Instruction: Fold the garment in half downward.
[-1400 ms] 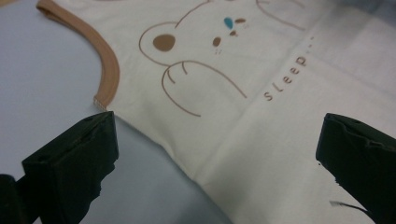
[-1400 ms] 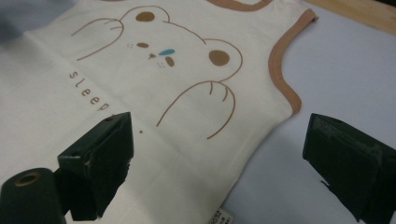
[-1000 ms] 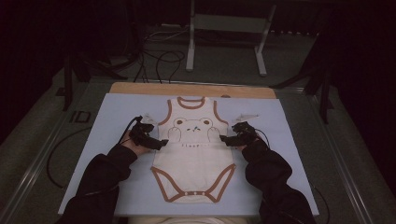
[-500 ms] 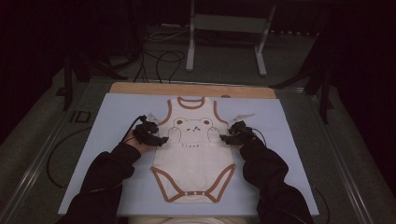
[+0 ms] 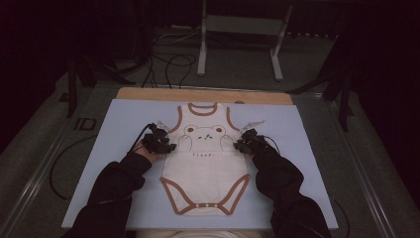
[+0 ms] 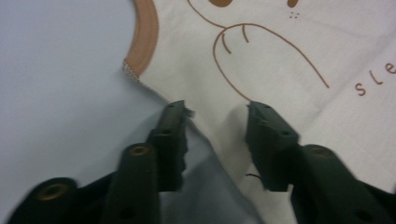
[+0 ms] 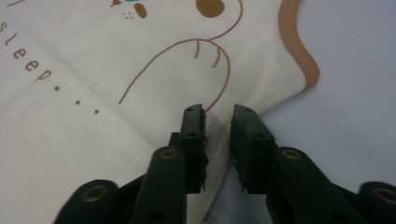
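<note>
The counter (image 5: 124, 124) carries a cream bodysuit (image 5: 205, 173) spread flat at its middle. My left claw (image 6: 215, 109) and right claw (image 7: 217, 112) have just been closing, each astride a side edge, fabric between, not yet clamped.

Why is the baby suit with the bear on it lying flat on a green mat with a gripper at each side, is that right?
Not quite: the mat is pale blue, not green, as the high view shows. The rest holds: the baby suit with the bear lies flat, with the left gripper at one side edge and the right gripper at the other.
</note>
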A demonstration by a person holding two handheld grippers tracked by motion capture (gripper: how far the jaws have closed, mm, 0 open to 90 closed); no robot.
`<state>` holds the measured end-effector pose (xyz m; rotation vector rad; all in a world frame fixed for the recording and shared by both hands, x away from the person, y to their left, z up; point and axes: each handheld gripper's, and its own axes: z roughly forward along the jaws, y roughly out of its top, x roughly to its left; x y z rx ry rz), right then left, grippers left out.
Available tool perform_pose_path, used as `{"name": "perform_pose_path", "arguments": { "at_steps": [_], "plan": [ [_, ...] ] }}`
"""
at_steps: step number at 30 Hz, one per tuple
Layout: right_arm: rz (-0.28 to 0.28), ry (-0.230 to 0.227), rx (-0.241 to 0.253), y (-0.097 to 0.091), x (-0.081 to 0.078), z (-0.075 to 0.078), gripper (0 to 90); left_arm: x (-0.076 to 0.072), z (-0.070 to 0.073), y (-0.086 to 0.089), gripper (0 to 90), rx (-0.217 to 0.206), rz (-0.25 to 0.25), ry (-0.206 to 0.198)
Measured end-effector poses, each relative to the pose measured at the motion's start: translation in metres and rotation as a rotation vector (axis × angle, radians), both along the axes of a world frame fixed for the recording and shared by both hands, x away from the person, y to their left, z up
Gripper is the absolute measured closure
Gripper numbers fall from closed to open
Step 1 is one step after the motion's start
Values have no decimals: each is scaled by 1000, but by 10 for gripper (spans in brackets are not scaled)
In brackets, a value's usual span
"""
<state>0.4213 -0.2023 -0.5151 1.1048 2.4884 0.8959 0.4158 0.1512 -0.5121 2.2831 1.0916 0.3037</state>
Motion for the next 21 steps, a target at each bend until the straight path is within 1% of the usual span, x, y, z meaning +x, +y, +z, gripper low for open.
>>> {"name": "perform_pose_path", "arguments": {
  "at_steps": [2,3,6,8,10,11,12,14,16,20,21],
  "plan": [
    [7,1,0,1,0,0,782,0,0,-1,656,3,0,2],
    [10,2,-2,1,0,0,797,0,1,-3,656,0,-1,7],
    [26,6,-13,4,-1,1,873,0,1,-5,738,0,-6,19],
    [23,9,-20,6,-1,1,885,1,1,-6,786,-12,1,29],
    [19,10,-22,6,-1,2,892,2,2,-7,864,-20,-10,39],
    [18,10,-21,6,-1,2,894,1,2,-8,879,-18,-7,38],
    [17,12,-20,6,-1,2,896,1,2,-8,883,-15,-12,34],
    [18,17,-18,6,0,2,900,1,2,-7,891,-22,-15,38],
    [24,9,-29,7,-1,3,900,1,3,-5,893,-27,-21,39],
    [18,0,-8,4,-2,6,900,1,6,1,896,-62,-11,36],
    [16,-3,-2,3,-2,8,900,1,7,1,896,-64,-17,33]
  ]
}}
